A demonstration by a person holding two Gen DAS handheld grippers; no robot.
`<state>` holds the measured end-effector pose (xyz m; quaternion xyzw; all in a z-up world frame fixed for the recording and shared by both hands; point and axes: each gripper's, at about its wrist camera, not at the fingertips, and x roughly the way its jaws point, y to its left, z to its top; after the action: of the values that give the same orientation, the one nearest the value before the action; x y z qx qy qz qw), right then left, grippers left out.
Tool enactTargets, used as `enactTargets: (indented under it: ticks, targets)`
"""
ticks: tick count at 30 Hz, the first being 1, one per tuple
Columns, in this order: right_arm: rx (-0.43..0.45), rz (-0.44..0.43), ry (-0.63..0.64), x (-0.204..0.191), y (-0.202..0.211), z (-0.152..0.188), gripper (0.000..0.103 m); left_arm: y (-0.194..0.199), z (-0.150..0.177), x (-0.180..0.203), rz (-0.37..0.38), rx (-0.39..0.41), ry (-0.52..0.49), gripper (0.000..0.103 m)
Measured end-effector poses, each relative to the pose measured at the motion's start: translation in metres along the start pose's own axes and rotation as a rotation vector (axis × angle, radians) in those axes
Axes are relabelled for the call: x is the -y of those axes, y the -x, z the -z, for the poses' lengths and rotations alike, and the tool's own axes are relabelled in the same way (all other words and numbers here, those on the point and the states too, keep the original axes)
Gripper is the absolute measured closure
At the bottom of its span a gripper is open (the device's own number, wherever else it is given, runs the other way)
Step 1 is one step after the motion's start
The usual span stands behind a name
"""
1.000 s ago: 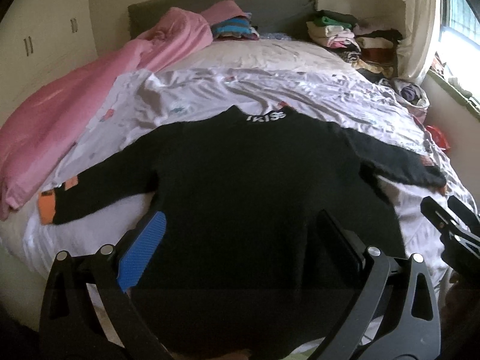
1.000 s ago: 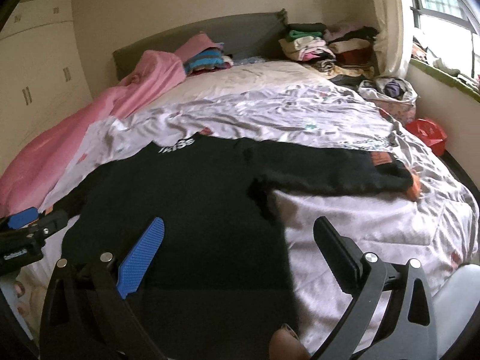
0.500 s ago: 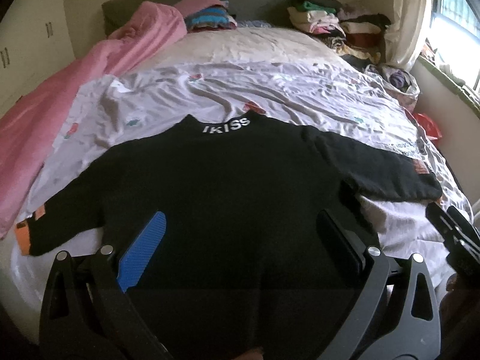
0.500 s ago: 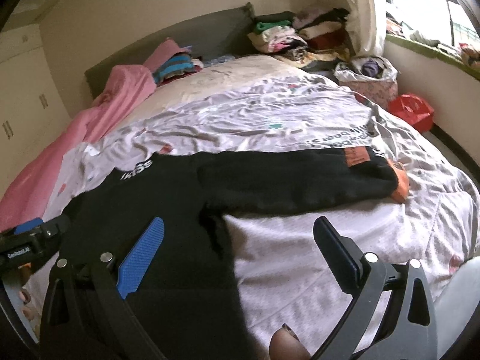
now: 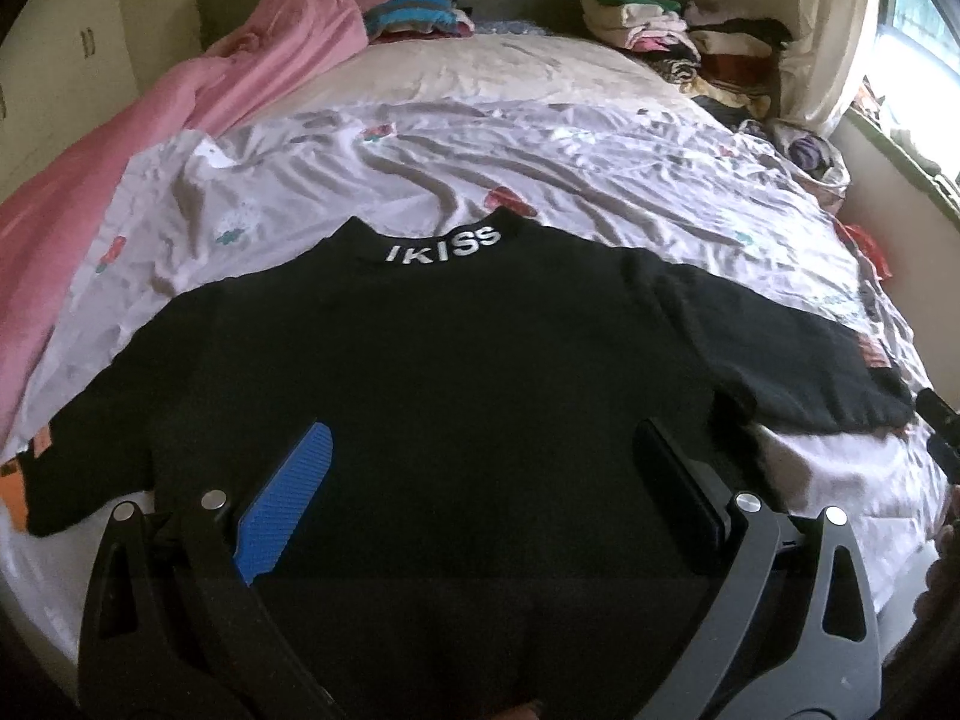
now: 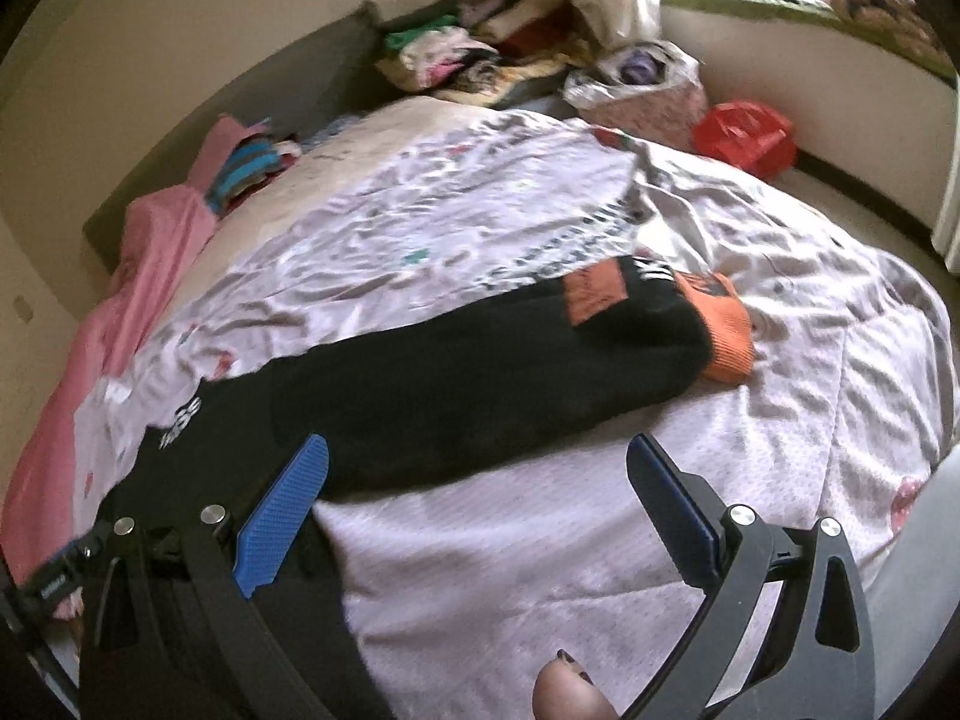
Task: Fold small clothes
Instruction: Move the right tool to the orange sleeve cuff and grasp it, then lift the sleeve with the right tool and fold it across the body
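A small black sweater [image 5: 456, 372] lies flat on the bed, sleeves spread, its collar reading "IKISS" at the far side. My left gripper [image 5: 480, 450] is open and empty, just above the sweater's lower body. My right gripper [image 6: 480, 462] is open and empty, hovering over the sweater's right sleeve [image 6: 480, 372], which ends in an orange cuff [image 6: 726, 330]. The left sleeve's orange cuff [image 5: 12, 492] shows at the left edge of the left wrist view.
The bed has a wrinkled pale printed sheet [image 5: 540, 162]. A pink blanket [image 5: 150, 138] lies along the left side. Piles of clothes [image 5: 678, 54] sit at the headboard. A red bag [image 6: 747, 135] and a printed bag [image 6: 642, 84] stand on the floor at right.
Both grippers have moved forward and down toward the sweater. The right gripper has swung right along the right sleeve toward its orange cuff. Both stay open.
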<state>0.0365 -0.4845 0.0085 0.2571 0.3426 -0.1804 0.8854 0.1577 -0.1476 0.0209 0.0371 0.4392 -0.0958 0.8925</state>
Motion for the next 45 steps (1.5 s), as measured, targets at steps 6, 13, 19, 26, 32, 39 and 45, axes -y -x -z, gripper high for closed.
enactTargets:
  ticks: [6,13,19,26,32,39,45]
  targets:
    - [-0.046,0.030,-0.168,0.038,-0.029,-0.010,0.004,-0.021,-0.004,-0.008,-0.014,-0.015,0.005,0.009]
    - [-0.045,0.027,-0.317,0.072,-0.054,-0.020,0.006,-0.048,-0.005,-0.025,-0.023,-0.062,0.039,0.009]
    - [-0.043,0.027,-0.455,0.098,-0.077,-0.028,0.032,-0.066,-0.008,-0.043,-0.057,-0.098,0.068,0.009]
    - [0.046,-0.035,-0.471,0.100,-0.075,-0.035,0.076,-0.067,-0.011,-0.059,-0.045,-0.101,0.095,0.009]
    - [0.145,-0.099,-0.281,0.062,-0.048,-0.047,0.087,-0.054,-0.016,-0.068,-0.008,-0.068,0.133,0.009]
    - [0.237,-0.155,-0.014,-0.002,-0.012,-0.054,0.088,-0.033,-0.022,-0.079,0.023,-0.037,0.170,0.009]
    - [0.279,-0.195,0.187,-0.065,0.006,-0.048,0.088,-0.020,-0.022,-0.090,0.063,-0.015,0.187,0.009]
